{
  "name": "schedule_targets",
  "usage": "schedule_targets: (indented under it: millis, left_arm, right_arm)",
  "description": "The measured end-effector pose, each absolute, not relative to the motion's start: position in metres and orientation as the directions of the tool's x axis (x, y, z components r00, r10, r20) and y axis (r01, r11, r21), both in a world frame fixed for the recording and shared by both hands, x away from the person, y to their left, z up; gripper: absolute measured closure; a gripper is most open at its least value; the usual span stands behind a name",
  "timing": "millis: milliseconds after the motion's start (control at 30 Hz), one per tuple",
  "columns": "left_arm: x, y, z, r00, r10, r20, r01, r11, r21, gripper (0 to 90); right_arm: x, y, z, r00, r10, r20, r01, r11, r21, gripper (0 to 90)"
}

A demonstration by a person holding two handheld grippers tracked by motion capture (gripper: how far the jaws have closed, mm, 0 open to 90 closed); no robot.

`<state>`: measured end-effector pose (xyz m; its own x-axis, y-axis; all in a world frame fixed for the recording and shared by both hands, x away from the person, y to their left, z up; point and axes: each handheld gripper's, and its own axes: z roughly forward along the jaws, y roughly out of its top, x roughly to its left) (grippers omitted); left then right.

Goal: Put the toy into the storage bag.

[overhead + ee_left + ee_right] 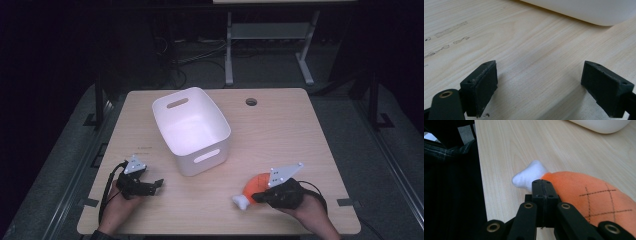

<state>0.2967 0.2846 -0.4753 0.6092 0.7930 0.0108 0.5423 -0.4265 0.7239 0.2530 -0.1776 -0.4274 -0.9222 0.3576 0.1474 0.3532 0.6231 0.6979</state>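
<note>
The right gripper (543, 185) sits with jaws pressed together, empty, touching the plush drumstick (584, 195) lying on the table (280, 130) near the white bin (191, 131), seemingly nudging rather than gripping. The left gripper (539, 85) rests spread wide beside the bin. The drumstick's orange end is cut off.

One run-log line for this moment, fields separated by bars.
left gripper: open, resting on wooden table | right gripper: shut, empty, beside orange plush drumstick toy | white plastic bin: empty
</note>
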Motion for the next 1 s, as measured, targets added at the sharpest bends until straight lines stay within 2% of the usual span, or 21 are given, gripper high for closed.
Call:
schedule_targets:
  millis: [433, 1000]
  left_arm:
    - [0.297, 0.285, -0.475, 0.609, 0.793, 0.011, 0.542, -0.426, 0.724, 13.0]
    - [0.297, 0.285, -0.475, 0.609, 0.793, 0.011, 0.542, -0.427, 0.724, 13.0]
  right_arm:
    - [0.262, -0.162, -0.432, -0.935, 0.328, 0.136, 0.329, 0.655, 0.68, 89.7]
    - [0.279, -0.155, -0.429, -0.933, 0.343, 0.109, 0.323, 0.666, 0.673, 89.7]
